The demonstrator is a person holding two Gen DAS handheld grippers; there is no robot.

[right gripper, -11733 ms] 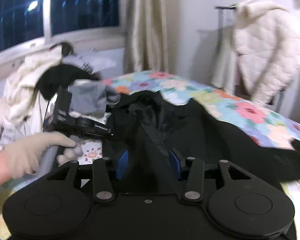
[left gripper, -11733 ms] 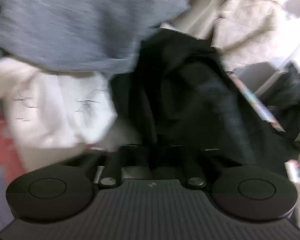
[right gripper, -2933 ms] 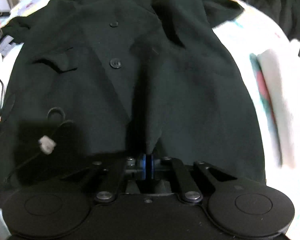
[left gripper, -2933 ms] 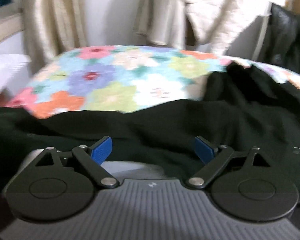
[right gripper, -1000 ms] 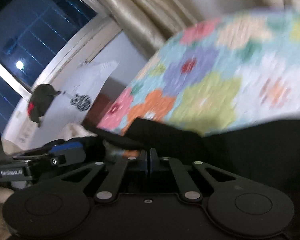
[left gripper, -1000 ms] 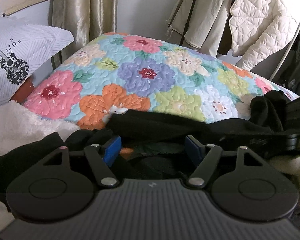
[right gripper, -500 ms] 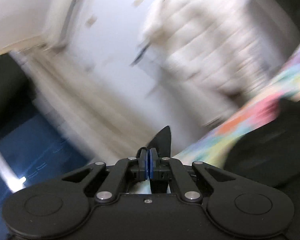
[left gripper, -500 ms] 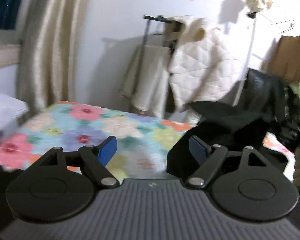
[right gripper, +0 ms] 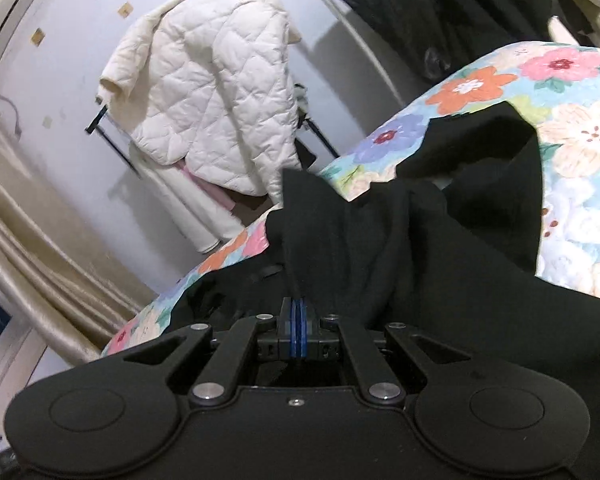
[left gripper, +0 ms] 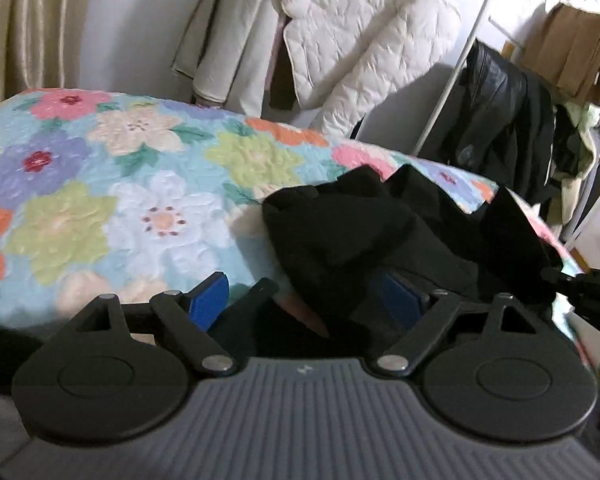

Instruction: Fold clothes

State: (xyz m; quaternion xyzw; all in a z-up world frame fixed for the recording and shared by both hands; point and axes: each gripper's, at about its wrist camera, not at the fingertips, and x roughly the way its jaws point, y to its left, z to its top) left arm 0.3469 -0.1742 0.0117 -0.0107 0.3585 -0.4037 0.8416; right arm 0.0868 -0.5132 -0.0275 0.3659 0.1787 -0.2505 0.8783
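Colours and patterns, both wrist views.

Black coat point(left gripper: 364, 236), plain, no print visible. Quilt point(left gripper: 100, 184): pale blue ground, large flowers in pink, orange, lime green, lilac, cream and white, with green leaves and dotted centres. Quilted jacket point(right gripper: 216, 92): off-white, diamond stitching. Curtain point(left gripper: 24, 24): beige-gold with a sheen. Wall point(left gripper: 136, 20): white. Hanging dark jacket point(left gripper: 496, 108): glossy black. Left gripper point(left gripper: 306, 296): black body, grey ribbed panel, blue pads. Right gripper point(right gripper: 299, 320): black, blue pads.

Floral quilted bed point(left gripper: 100, 184), black coat point(left gripper: 360, 232) heaped on it
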